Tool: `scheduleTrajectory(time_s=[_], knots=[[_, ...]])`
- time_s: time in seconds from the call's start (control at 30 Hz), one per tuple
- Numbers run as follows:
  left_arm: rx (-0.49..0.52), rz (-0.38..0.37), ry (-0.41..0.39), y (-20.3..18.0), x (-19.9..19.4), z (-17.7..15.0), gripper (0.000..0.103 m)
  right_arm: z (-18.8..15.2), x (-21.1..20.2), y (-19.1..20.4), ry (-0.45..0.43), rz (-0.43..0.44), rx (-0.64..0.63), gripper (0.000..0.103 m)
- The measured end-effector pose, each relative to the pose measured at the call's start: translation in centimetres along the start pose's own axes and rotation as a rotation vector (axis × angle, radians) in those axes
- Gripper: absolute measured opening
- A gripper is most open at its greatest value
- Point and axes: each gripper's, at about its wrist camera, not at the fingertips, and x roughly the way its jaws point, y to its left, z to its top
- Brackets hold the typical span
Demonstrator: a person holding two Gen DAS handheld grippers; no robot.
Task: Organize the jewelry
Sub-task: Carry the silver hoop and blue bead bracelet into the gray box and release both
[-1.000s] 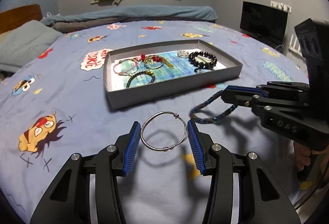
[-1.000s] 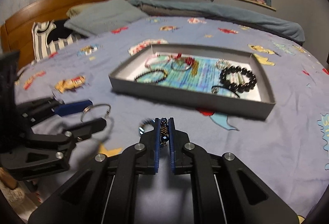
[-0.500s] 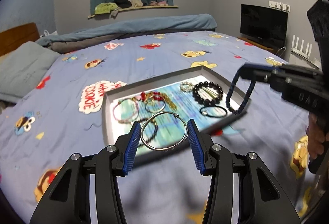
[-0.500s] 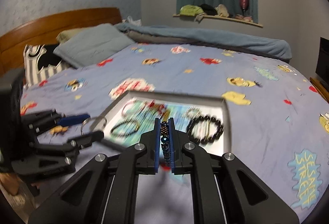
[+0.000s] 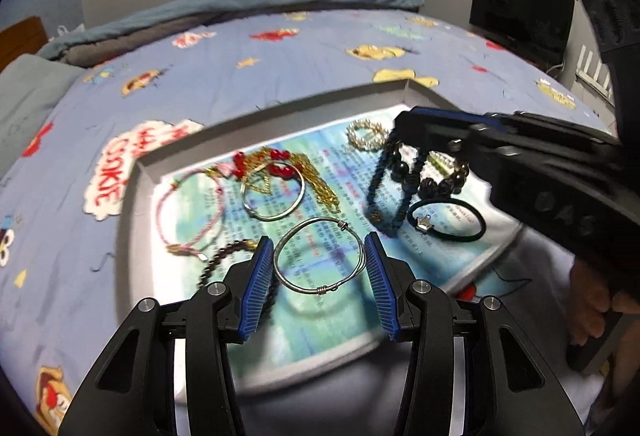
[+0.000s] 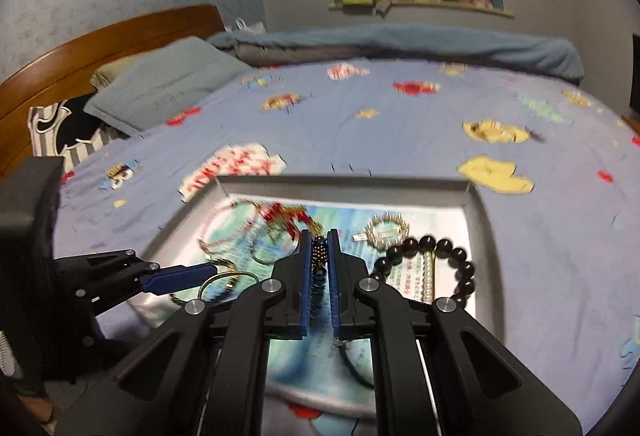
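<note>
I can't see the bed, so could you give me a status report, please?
Left tongs grip silver bangle. Right tongs shut on beaded bracelet. Both over tray.

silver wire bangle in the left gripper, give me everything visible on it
The silver wire bangle is a thin ring of what looks like a few strands of silvery metal wire, bound by two small coiled wraps, one at its upper right, one at the bottom. It is held across its width between the blue ribbed pads of the left gripper, face toward the camera. It hangs above the printed liner of the grey tray, apparently clear of the jewelry lying there.
</note>
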Motion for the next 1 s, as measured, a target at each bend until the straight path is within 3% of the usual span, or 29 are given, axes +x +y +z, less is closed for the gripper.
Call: scheduleTrajectory(time_s=[0.3, 0.53, 0.63, 0.77, 1.0], knots=[[-0.032, -0.047, 0.037, 0.9, 2.1, 0.1, 0.049, -1.0, 2.9, -2.5, 0.094, 0.007, 0.11, 0.007], [-0.039, -0.029, 0.024, 0.9, 1.7, 0.1, 0.058, -1.1, 3.2, -2.7, 0.109, 0.02, 0.12, 0.008], [-0.03, -0.006, 0.002, 0.8, 0.8, 0.1, 0.065, -1.1, 2.7, -2.8, 0.102, 0.016, 0.126, 0.014], [-0.012, 0.035, -0.01, 0.5, -0.2, 0.0, 0.072, -0.8, 1.4, -2.9, 0.076, -0.013, 0.136, 0.034], [-0.023, 0.069, -0.022, 0.5, -2.7, -0.6, 0.076, -0.9, -1.3, -3.6, 0.066, -0.055, 0.172, 0.043]])
